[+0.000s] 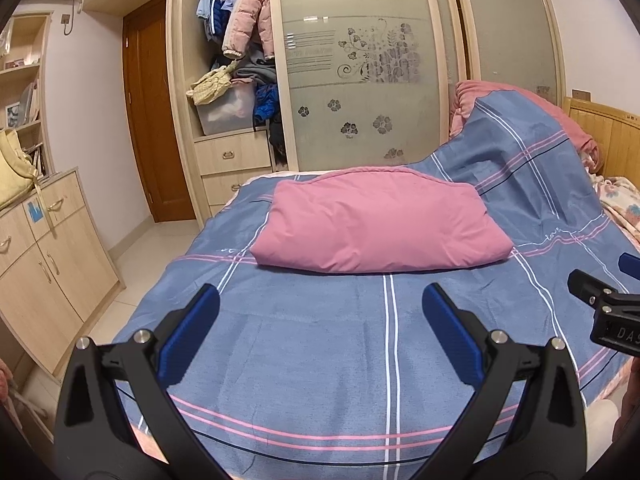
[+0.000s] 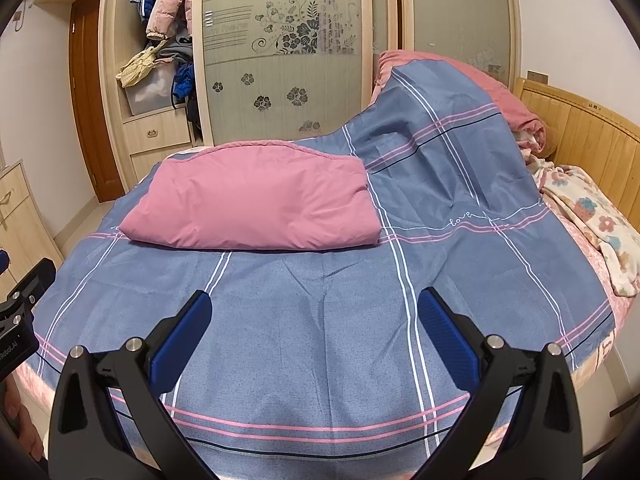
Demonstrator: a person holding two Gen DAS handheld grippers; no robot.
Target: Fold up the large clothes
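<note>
A pink garment (image 1: 376, 224) lies folded into a thick rectangle on the blue checked bedspread (image 1: 312, 344), toward the far side of the bed. It also shows in the right wrist view (image 2: 252, 208). My left gripper (image 1: 320, 300) is open and empty, held above the bedspread in front of the garment. My right gripper (image 2: 314, 304) is open and empty too, above the bedspread (image 2: 320, 320) nearer the bed's front edge. Part of the right gripper's body (image 1: 608, 308) shows at the right edge of the left wrist view.
A wardrobe with frosted sliding doors (image 1: 360, 80) and an open section full of clothes (image 1: 240, 40) stands behind the bed. A heaped pink quilt (image 2: 440, 76) lies under the bedspread at the back right. A wooden headboard (image 2: 580, 136) is right, a low cabinet (image 1: 44, 264) left.
</note>
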